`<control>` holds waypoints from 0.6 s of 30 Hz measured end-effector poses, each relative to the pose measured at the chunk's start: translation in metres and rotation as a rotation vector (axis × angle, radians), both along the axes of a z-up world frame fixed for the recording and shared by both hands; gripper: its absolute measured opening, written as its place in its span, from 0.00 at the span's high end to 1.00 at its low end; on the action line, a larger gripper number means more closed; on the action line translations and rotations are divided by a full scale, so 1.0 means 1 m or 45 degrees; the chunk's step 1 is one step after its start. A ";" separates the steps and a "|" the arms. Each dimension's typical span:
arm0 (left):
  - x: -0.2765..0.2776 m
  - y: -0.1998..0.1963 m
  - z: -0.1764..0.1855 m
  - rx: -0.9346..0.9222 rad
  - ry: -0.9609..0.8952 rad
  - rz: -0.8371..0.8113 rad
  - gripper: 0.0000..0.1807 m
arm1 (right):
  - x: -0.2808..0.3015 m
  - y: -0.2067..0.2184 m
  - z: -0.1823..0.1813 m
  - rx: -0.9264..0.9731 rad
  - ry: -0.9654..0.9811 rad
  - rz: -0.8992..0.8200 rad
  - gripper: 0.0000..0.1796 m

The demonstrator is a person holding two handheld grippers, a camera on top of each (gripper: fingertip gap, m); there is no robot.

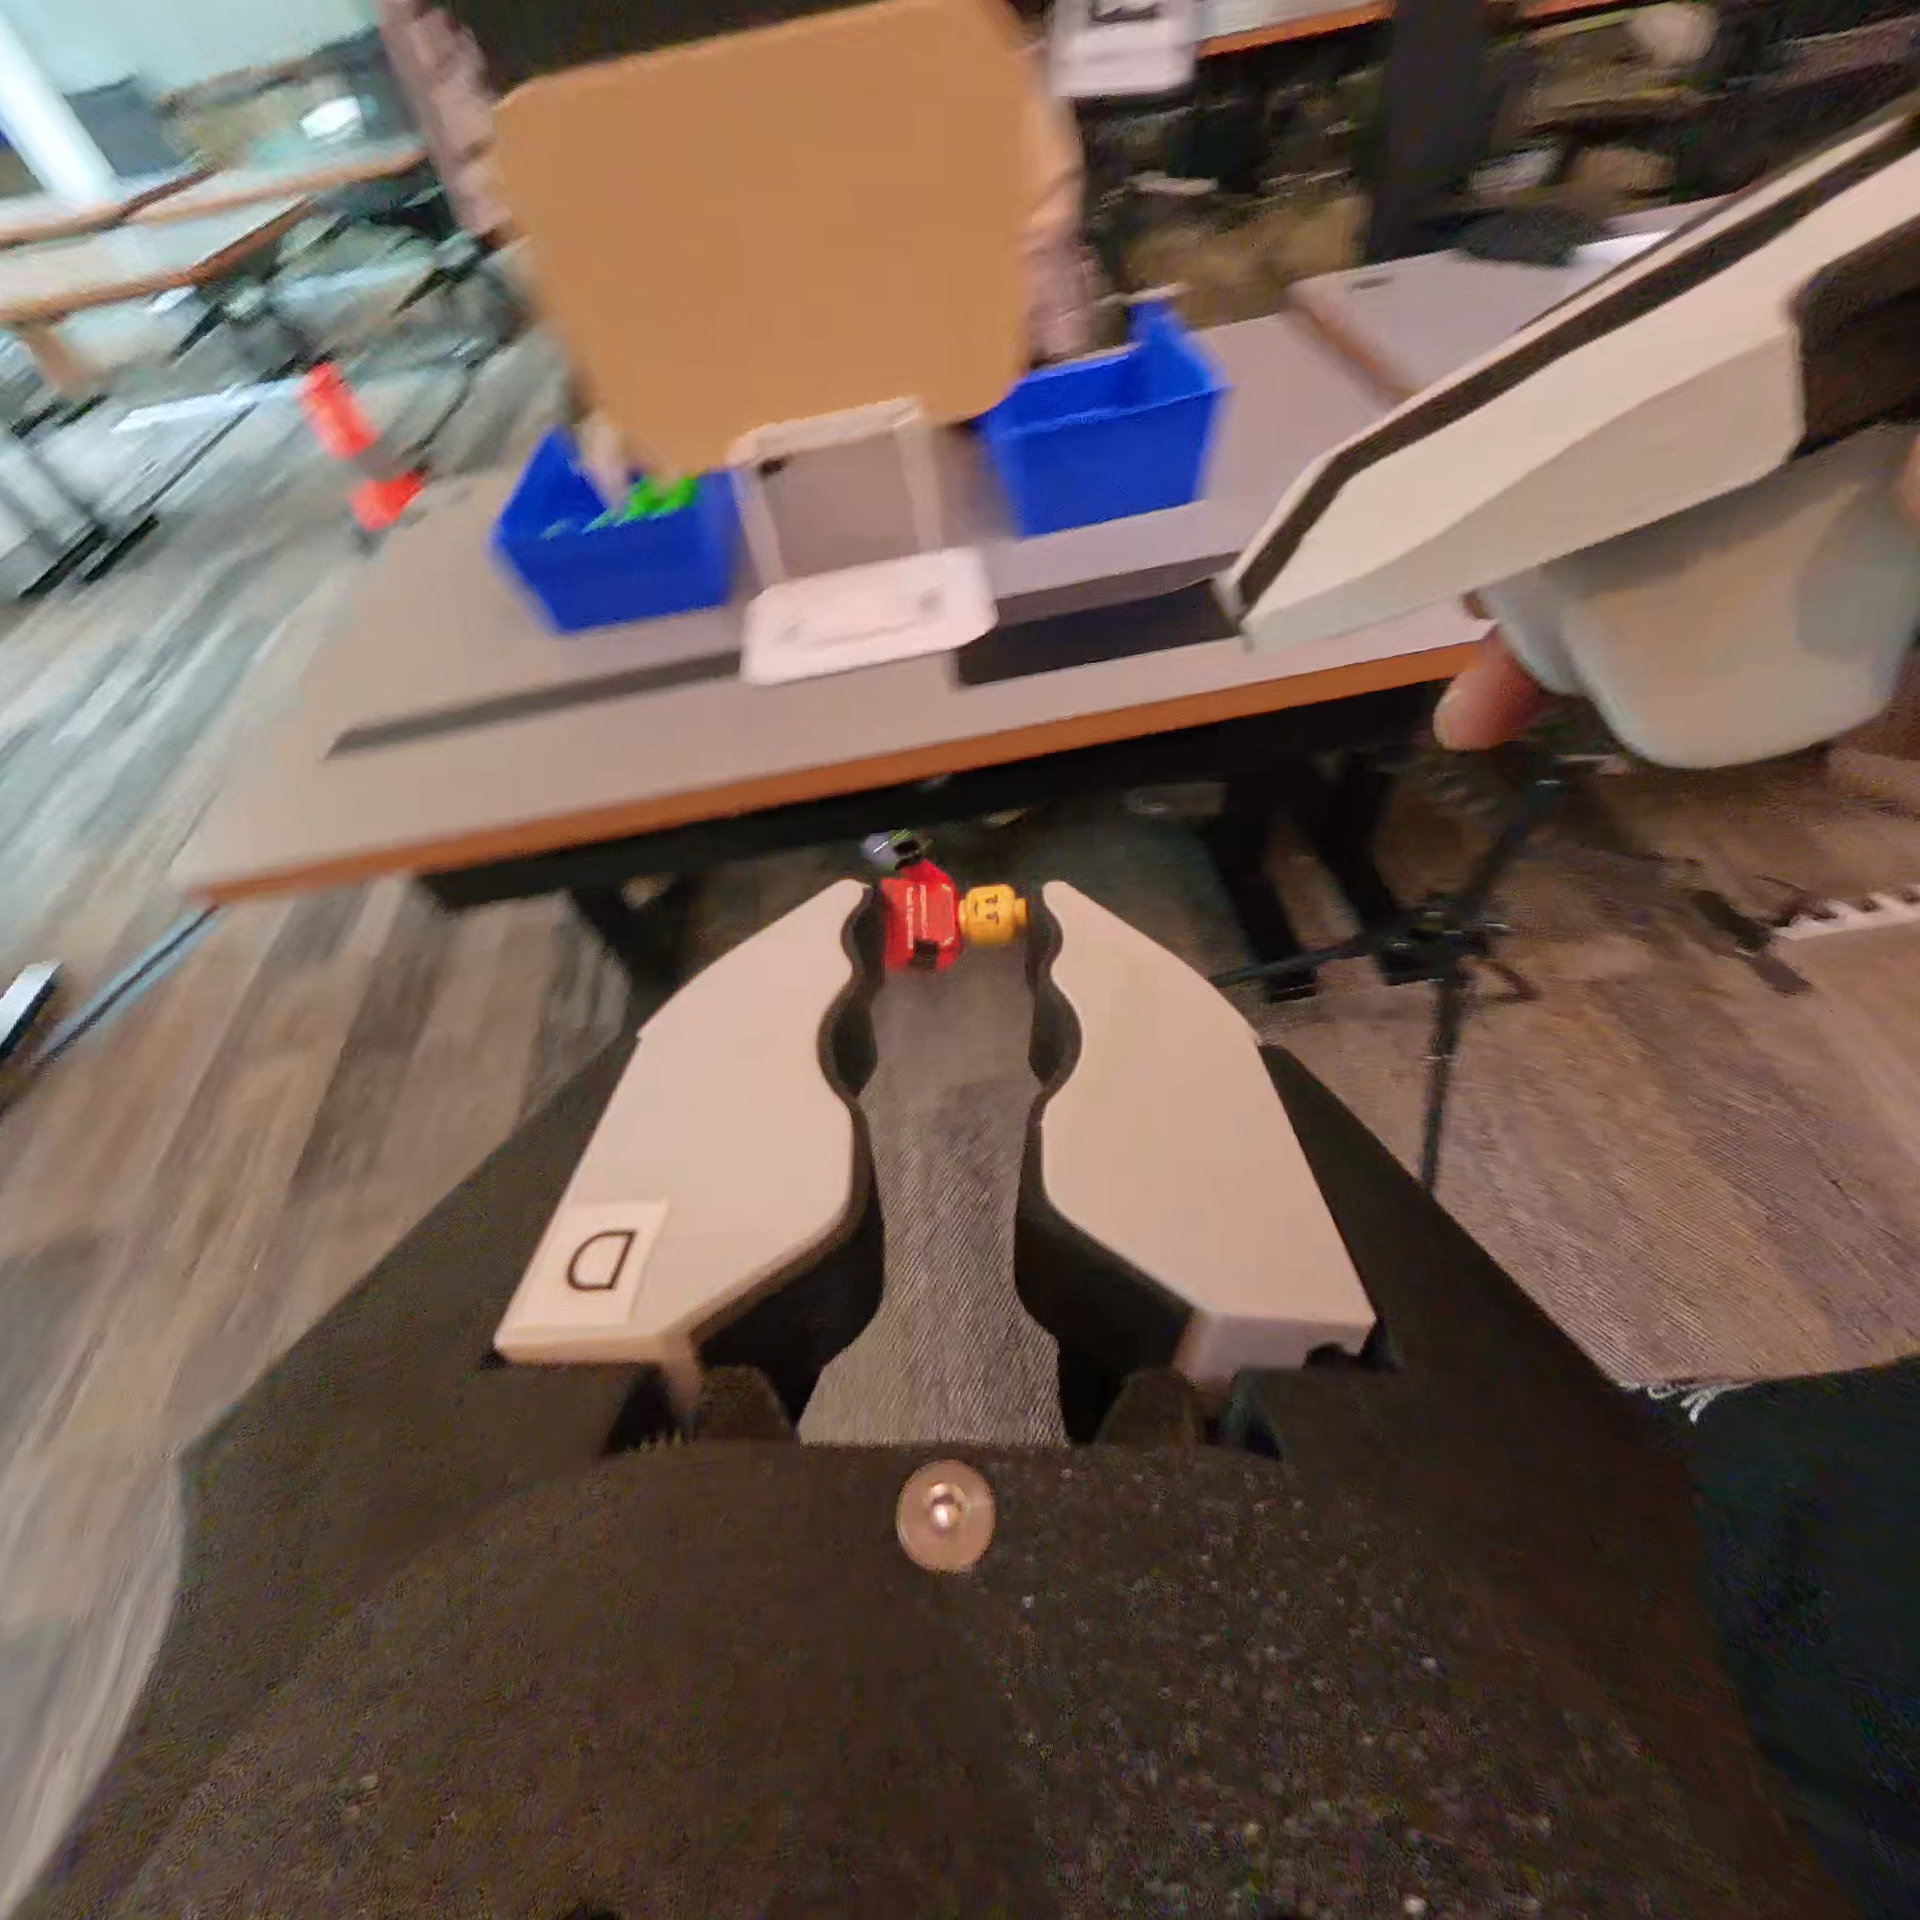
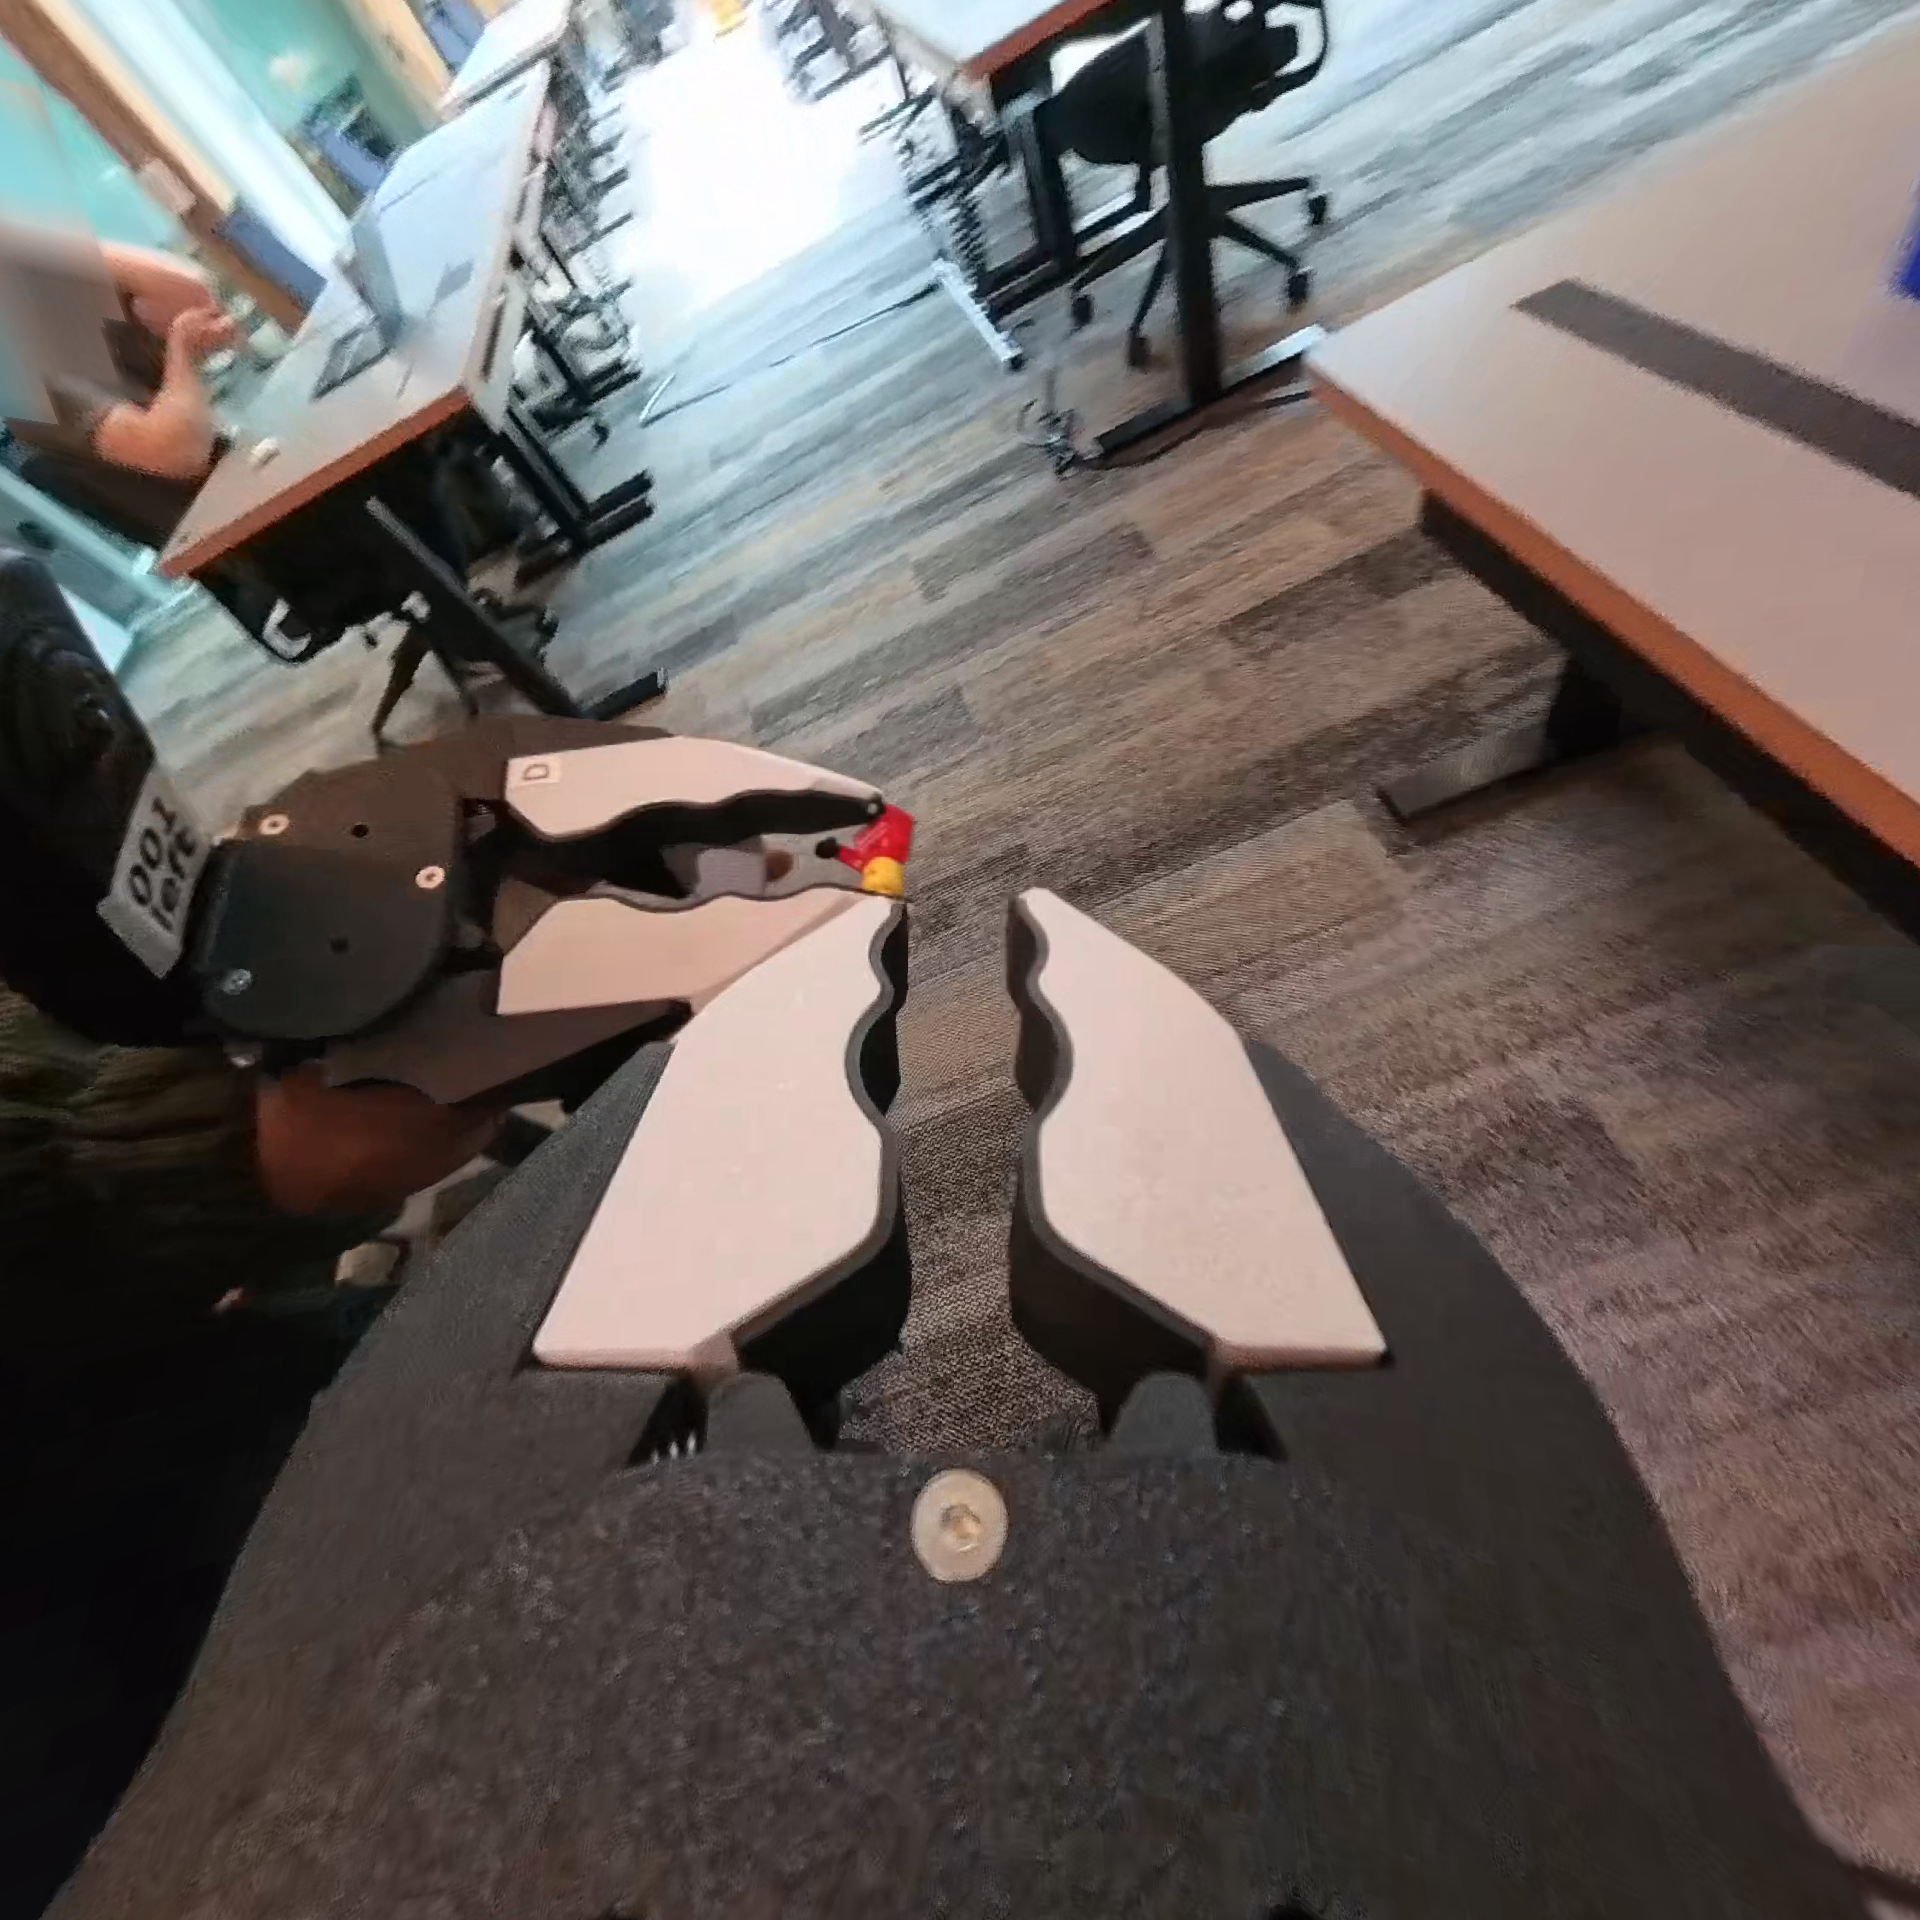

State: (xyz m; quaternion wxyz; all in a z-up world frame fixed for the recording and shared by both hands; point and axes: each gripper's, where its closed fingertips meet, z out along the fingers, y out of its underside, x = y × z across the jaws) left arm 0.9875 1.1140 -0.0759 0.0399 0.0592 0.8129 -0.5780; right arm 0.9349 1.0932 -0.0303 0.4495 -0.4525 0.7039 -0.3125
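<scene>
Between the tips of the left gripper (image 1: 951, 920) a small toy figure (image 1: 935, 920) with red body and yellow head is clamped, sideways, above the carpet (image 1: 312, 1039). Right gripper (image 2: 956, 904) is beside it, fingers apart and empty. Behind stands a table (image 1: 520, 748) with two blue bins (image 1: 613, 561).

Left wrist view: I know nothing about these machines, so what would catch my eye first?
Probably the little toy figure, red body and yellow head, pinched sideways at the tips of the left tongs above the carpet. Beyond it, two bright blue bins flank a grey holder on the table. The right tongs are open and empty.
</scene>
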 end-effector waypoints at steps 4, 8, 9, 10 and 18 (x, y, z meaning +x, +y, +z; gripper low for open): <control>-0.124 -0.049 0.034 -0.071 -0.078 -0.411 0.86 | -0.107 -0.029 0.021 0.071 -0.053 -0.254 0.88; -0.257 -0.085 0.056 -0.149 -0.147 -0.752 0.87 | -0.226 -0.051 0.034 0.147 -0.116 -0.457 0.88; -0.290 -0.092 0.061 -0.169 -0.147 -0.820 0.87 | -0.259 -0.056 0.035 0.154 -0.122 -0.511 0.88; -0.325 -0.099 0.063 -0.186 -0.145 -0.882 0.87 | -0.292 -0.060 0.036 0.150 -0.130 -0.559 0.89; -0.585 -0.129 0.069 -0.270 -0.141 -1.223 0.86 | -0.544 -0.091 0.034 0.191 -0.122 -0.771 0.91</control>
